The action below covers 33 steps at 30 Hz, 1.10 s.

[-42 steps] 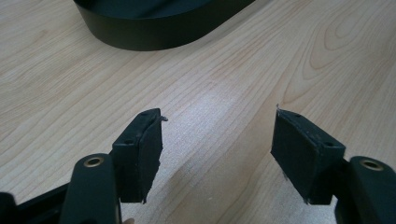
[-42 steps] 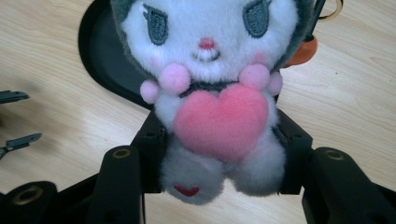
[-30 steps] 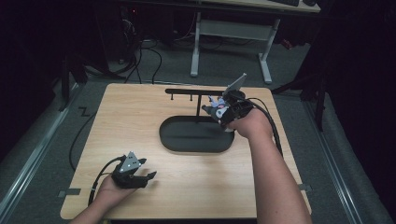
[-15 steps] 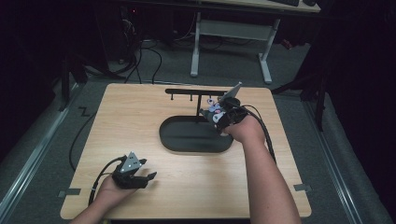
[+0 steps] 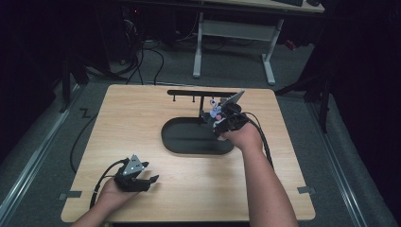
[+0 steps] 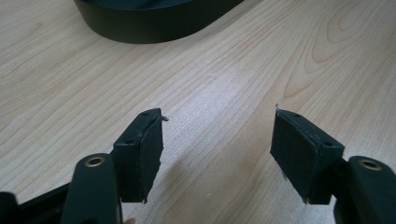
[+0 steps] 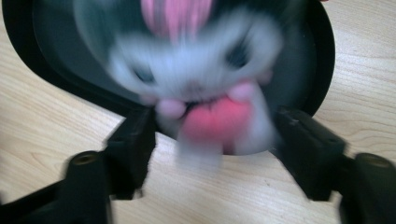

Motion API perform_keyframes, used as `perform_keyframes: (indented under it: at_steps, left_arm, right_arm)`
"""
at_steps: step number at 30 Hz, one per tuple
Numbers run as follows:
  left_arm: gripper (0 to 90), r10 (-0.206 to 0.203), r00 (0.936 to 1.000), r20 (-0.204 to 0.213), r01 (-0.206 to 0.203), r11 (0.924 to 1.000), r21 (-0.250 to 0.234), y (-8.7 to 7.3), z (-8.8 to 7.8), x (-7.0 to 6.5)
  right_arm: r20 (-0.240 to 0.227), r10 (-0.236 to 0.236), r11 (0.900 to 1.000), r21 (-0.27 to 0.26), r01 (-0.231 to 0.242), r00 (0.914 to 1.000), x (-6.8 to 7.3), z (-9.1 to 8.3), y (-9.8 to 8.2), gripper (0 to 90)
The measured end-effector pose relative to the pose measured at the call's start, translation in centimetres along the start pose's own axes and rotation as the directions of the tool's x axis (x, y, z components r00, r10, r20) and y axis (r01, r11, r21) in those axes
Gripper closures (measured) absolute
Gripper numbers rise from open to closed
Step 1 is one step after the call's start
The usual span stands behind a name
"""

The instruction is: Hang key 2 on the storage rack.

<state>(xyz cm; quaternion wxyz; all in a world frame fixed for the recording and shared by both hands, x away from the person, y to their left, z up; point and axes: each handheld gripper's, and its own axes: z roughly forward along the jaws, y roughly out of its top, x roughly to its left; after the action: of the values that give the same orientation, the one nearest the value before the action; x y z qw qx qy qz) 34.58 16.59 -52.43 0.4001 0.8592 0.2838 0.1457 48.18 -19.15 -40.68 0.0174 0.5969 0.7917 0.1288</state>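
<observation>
Pale wood grain of the table (image 5: 142, 132) is the ground for everything. High view: my right gripper (image 5: 215, 118) sits over the far right end of the black oval tray (image 5: 189, 144), with a small white-and-pink plush toy (image 5: 216, 112) at its tip, just in front of the black bar rack (image 5: 201, 93) that stands behind the tray. My left gripper (image 5: 147, 180) rests low on the near left part of the table, well apart from tray and toy, its grey three-cornered plate up and its cable looping off to the left.

Left gripper view: my left jaws stand spread, bare pads (image 6: 149, 154) facing each other across open wood, nothing between them. The tray's dark wall (image 6: 154, 23) crosses the top of the picture.

Right gripper view: the toy is blurred but readable, a white face with dark eyes, pink stripes on top, a pink patch below. It lies between my two right jaws over the tray's rim (image 7: 327, 60), partly above the tray floor. These jaws have just been opening; a gap shows between each pad (image 7: 135, 144) and the toy, so I log the right claw as spread and not pinching it
</observation>
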Motion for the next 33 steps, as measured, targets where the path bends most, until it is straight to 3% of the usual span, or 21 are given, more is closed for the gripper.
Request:
perform_keyframes:
  at_steps: [4,9,15,19,24,29,33]
  left_arm:
    - [34.6,-0.009,0.9999,-0.005,0.009,0.9999,-0.008,0.0,-0.1,0.1]
    - [34.6,-0.015,0.9998,-0.013,0.015,0.9998,-0.014,-0.1,-0.3,0.3]
    - [34.5,-0.016,0.9997,-0.021,0.016,0.9998,-0.013,-0.3,-0.5,0.3]
    - [34.5,-0.014,0.9996,-0.024,0.014,0.9999,-0.007,-0.4,-0.5,0.2]
    - [34.4,-0.016,0.9995,-0.029,0.016,0.9999,-0.005,-0.6,-0.5,0.2]
    - [34.2,-0.019,0.9993,-0.034,0.019,0.9998,0.002,-0.7,-0.5,0.1]
    - [34.2,-0.02,0.999,-0.039,0.02,0.9998,0.001,-0.8,-0.5,0.1]
  right_arm:
    - [-0.017,0.005,0.999,-0.036,-0.006,0.9998,-0.3,-0.2,-0.5,25.7]
    - [-0.009,-0.021,0.997,-0.07,0.02,0.9997,-0.3,-0.4,-1.3,26.0]
    - [-0.023,-0.037,0.992,-0.121,0.034,0.999,-0.8,-0.2,-3.3,26.6]
    - [-0.014,-0.071,0.985,-0.156,0.068,0.9974,-1.3,0.4,-5.1,26.9]
    - [-0.046,-0.094,0.975,-0.208,0.082,0.9945,-2.0,1.5,-7.2,26.3]
    - [-0.024,-0.1,0.952,-0.294,0.088,0.9947,-2.5,2.9,-9.8,26.3]
    - [-0.055,-0.112,0.939,-0.332,0.088,0.9922,-2.5,3.9,-11.6,27.0]
